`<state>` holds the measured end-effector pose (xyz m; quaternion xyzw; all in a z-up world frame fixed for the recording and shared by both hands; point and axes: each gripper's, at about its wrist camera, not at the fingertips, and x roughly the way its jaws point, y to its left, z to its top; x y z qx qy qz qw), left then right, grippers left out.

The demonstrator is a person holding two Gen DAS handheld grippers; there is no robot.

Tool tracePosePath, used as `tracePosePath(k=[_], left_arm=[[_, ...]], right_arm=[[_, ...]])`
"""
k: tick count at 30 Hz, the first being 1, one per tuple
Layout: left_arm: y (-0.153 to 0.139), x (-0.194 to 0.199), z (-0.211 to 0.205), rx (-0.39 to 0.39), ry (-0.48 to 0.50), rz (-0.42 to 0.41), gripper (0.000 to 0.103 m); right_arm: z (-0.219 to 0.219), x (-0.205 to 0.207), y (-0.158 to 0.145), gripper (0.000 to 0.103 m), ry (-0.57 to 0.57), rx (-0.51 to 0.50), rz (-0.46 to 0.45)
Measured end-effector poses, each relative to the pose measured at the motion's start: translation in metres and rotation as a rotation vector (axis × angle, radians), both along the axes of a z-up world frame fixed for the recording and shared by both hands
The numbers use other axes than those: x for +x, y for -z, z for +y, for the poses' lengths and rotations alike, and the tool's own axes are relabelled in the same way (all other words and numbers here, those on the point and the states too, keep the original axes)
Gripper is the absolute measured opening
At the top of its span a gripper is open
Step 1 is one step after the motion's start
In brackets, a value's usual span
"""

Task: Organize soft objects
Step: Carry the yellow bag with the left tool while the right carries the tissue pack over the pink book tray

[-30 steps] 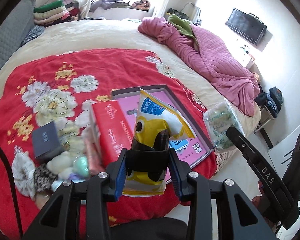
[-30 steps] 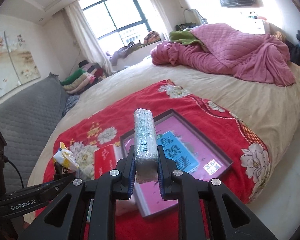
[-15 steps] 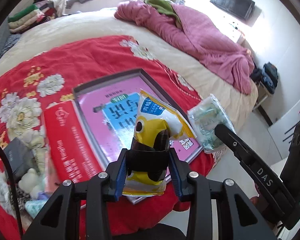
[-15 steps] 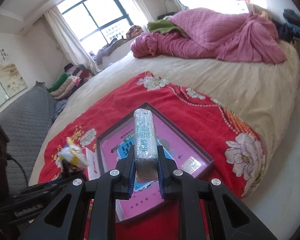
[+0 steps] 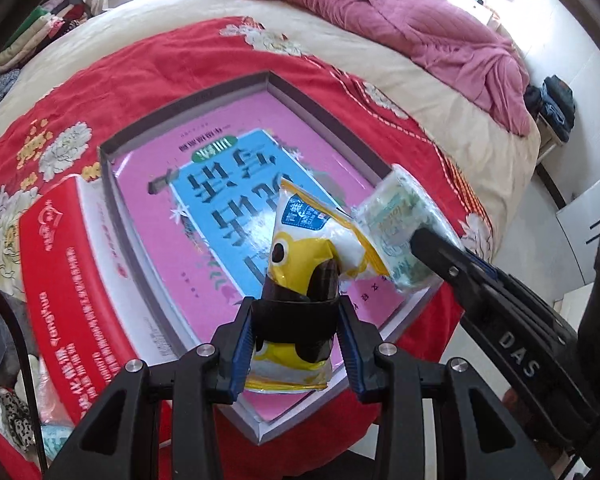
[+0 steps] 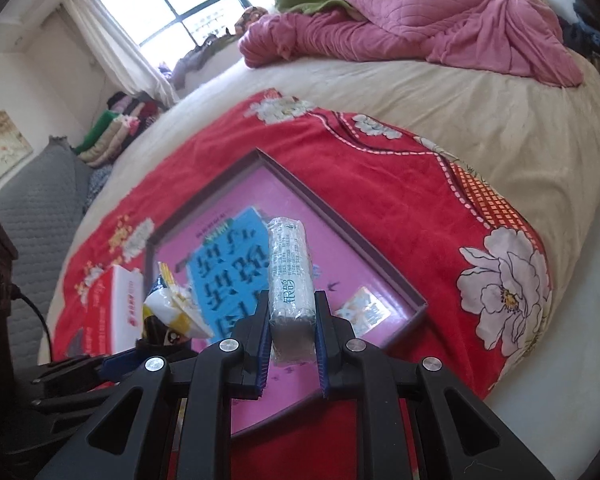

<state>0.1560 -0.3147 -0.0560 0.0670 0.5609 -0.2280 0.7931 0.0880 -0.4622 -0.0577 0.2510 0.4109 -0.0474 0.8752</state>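
Note:
My left gripper is shut on a yellow and white soft packet with a blue label, held upright over the near corner of a shallow grey box with a pink and blue lining. My right gripper is shut on a pale green tissue pack, which stands up between the pads above the same box. In the left wrist view the tissue pack and the right gripper's finger hang just right of the yellow packet. In the right wrist view the yellow packet shows at lower left.
The box lies on a red flowered blanket on a cream bed. A red carton leans against the box's left side, with several small soft things beyond it. A pink quilt is heaped at the far end. The bed edge and floor lie right.
Both grippers have come down and forward over the box, which now looks larger and fills the middle of both views. Each still holds the same thing.

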Motion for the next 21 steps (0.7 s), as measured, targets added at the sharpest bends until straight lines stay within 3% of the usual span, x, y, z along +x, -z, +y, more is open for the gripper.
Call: tracePosePath(k=[7,14,18,21], left_arm=[[0.018,0.002,-0.008,0.040,0.023,0.035,0.039],[0.026,0.004,-0.011,0.070,0.021,0.045,0.040],[0.030,0.006,-0.010,0.079,0.013,0.054,0.040],[0.032,0.007,-0.010,0.085,0.012,0.055,0.040]], right_arm=[[-0.001,0.006,0.014,0.021,-0.003,0.000,0.029],[0.004,0.009,0.012,0.022,-0.004,-0.074,0.047],[0.001,0.009,0.014,0.030,0.022,-0.066,0.060],[-0.001,0.007,0.012,0.031,0.029,-0.065,0.055]])
